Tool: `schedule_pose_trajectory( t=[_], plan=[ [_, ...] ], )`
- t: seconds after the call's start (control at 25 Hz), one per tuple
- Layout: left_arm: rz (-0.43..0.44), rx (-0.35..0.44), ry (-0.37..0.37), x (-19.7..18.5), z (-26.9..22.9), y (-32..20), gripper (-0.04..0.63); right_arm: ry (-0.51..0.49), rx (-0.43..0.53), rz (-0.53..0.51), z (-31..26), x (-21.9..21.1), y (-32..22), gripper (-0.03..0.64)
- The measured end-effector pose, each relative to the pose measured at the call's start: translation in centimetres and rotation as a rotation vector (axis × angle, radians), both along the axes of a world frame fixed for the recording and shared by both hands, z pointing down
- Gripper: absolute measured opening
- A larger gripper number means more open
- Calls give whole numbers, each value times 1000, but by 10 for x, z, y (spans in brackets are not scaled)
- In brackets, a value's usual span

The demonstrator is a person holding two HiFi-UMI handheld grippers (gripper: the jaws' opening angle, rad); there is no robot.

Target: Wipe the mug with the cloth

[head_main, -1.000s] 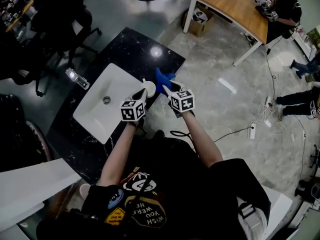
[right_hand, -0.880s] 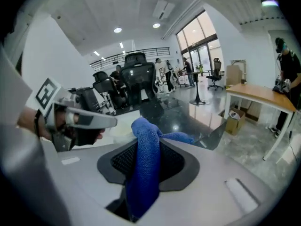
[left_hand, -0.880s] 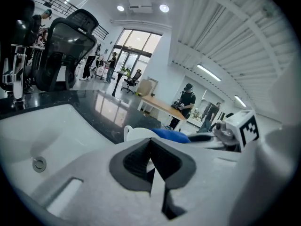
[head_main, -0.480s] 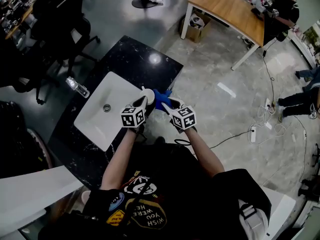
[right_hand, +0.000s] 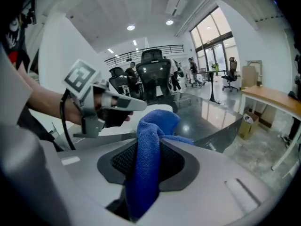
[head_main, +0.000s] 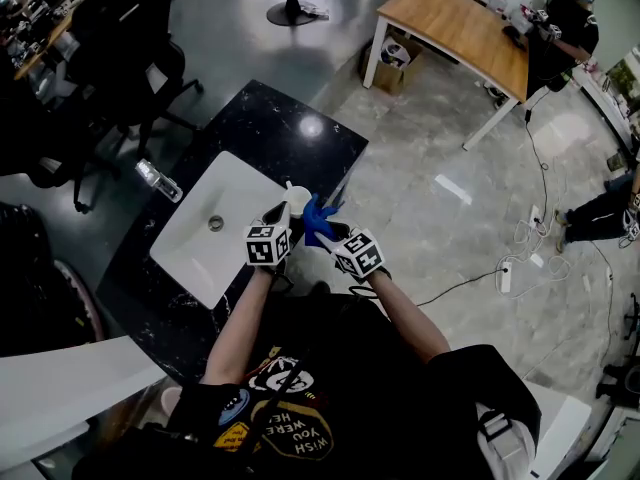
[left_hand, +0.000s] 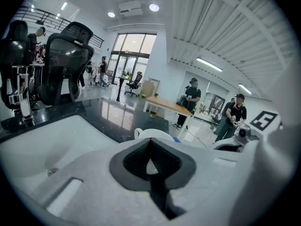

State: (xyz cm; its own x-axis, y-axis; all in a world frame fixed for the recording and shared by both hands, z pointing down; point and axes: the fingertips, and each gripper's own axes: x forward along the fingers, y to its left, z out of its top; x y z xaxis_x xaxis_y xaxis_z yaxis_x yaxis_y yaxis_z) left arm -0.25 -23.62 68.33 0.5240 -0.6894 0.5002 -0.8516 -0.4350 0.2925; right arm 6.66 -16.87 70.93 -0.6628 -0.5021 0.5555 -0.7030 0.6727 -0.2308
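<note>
In the head view, my left gripper [head_main: 284, 211] holds a white mug [head_main: 297, 199] over the right edge of the sink. The left gripper view shows its jaws [left_hand: 150, 166] shut on the mug [left_hand: 153, 134], with white showing between the pads. My right gripper [head_main: 330, 231] is shut on a blue cloth [head_main: 317, 220], which bunches up against the mug's right side. In the right gripper view the cloth [right_hand: 155, 122] runs up between the jaws [right_hand: 148, 163] and hides most of the mug. The left gripper [right_hand: 104, 102] sits just behind it.
A white sink basin [head_main: 200, 238] is set in a black stone counter [head_main: 262, 118]. A plastic bottle [head_main: 158, 180] lies left of the basin. Office chairs [head_main: 130, 28] stand beyond the counter. A wooden table [head_main: 460, 23], floor cables [head_main: 510, 258] and people are to the right.
My right gripper has moved left and nearer with the cloth, bringing it from beyond the mug to against the mug's side. The left gripper and mug have stayed nearly still.
</note>
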Motion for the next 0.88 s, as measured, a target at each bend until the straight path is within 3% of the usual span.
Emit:
schedule_pose_trajectory(
  t=[0.08,0.24,0.32,0.52,0.72,0.8,0.88],
  plan=[
    [-12,-2,6,-5,-1,1,3,-11,21,2,-4,2,4,115],
    [-27,-25,15,-14,2,3,3,-81,89,207,-34,39,-46,115],
    [-20,-35,10,-14,6,5,3,-75,104,253,-40,48,-68,115],
    [-13,-37,-1,-12,10,12,3,-17,10,170,-10,28,-52,115],
    [-16,-31,5,-9,8,11,3,46,15,-44,6,-3,6,115],
    [-21,-25,6,-9,7,11,3,49,46,-19,4,6,2,115],
    [-23,-23,8,-10,7,12,3,-17,69,100,-10,26,-22,115]
  ],
)
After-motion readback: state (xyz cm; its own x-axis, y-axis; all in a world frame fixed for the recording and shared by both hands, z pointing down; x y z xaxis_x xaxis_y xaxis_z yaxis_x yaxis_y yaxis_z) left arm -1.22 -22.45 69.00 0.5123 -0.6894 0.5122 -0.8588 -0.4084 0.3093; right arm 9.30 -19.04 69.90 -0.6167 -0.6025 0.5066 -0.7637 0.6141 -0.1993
